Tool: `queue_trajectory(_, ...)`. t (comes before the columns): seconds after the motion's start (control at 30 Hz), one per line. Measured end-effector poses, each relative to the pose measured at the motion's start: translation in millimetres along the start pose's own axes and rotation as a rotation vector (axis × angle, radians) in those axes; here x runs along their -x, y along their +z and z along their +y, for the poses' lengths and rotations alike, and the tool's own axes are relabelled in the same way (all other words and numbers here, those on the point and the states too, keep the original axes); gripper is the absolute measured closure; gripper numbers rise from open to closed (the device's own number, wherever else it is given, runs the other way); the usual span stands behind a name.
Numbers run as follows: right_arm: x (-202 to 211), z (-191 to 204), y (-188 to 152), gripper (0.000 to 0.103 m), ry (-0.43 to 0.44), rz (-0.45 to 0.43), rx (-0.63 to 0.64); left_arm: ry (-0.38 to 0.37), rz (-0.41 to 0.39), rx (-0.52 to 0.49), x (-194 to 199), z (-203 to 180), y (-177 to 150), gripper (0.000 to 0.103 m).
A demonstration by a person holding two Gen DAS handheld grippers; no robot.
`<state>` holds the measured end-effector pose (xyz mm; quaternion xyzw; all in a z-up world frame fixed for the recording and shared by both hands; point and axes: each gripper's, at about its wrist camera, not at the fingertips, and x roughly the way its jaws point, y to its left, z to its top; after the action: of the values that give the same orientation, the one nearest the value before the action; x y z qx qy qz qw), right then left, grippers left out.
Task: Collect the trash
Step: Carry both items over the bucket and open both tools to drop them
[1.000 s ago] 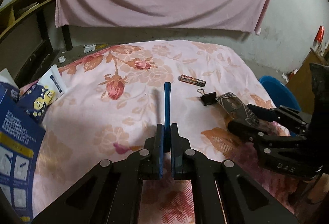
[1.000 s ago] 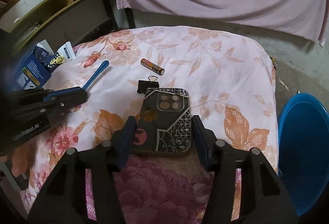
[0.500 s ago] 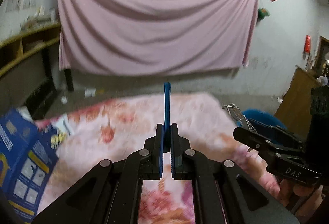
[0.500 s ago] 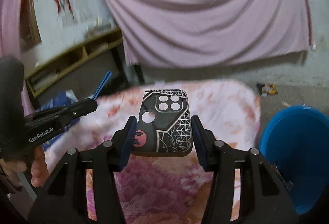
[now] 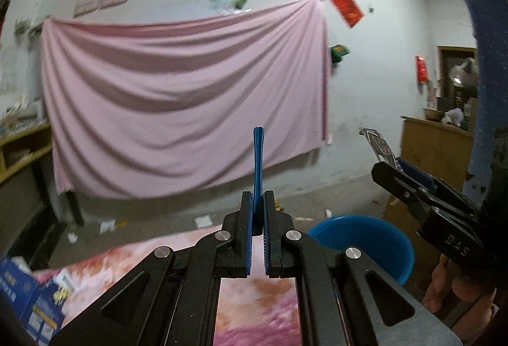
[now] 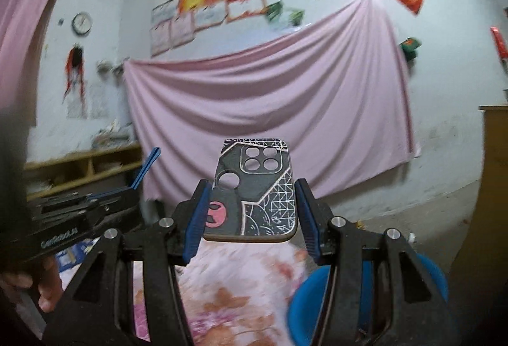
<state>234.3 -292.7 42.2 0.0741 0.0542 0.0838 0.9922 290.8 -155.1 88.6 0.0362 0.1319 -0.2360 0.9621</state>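
My left gripper (image 5: 257, 216) is shut on a thin blue stick (image 5: 257, 162) that points up and forward, held well above the table. It also shows in the right wrist view (image 6: 95, 203), where the stick (image 6: 147, 166) slants upward. My right gripper (image 6: 250, 203) is shut on a black patterned phone case (image 6: 254, 190), held level in the air. The right gripper also shows in the left wrist view (image 5: 409, 184) with the case's edge (image 5: 377, 146) sticking out. A blue bin (image 5: 362, 241) stands on the floor below right, also in the right wrist view (image 6: 304, 308).
The floral tablecloth (image 5: 254, 304) lies below both grippers, also in the right wrist view (image 6: 238, 292). Blue boxes (image 5: 28, 298) sit at the table's left. A pink sheet (image 5: 177, 111) hangs on the far wall. A wooden cabinet (image 5: 435, 149) stands at right and shelves (image 6: 85, 168) at left.
Both grippers have risen and tilted upward with their objects, from table level to well above it. The table has dropped to the bottom of both views.
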Motion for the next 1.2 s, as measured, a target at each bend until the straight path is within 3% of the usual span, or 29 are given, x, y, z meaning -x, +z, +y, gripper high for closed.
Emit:
queue_trajectory(0.27,14,-47,3,0.025,-0.121,-0.01,-0.041,-0.1,-0.022,-0.087,-25,-61,15,0.099)
queue_trajectory(0.53,22,-93,-12,0.025,-0.194,0.076,-0.081,-0.183,0.036,-0.114,-66,-109,6,0.099)
queue_trajectory(0.83,0,-121,-32,0.025,-0.232,0.249,-0.18,-0.254,0.205,-0.045,-115,-139,-20,0.099)
queue_trajectory(1.2,-14,-146,-57,0.024,-0.231,0.401,-0.281,-0.31,0.423,0.072,-159,-134,-34,0.099)
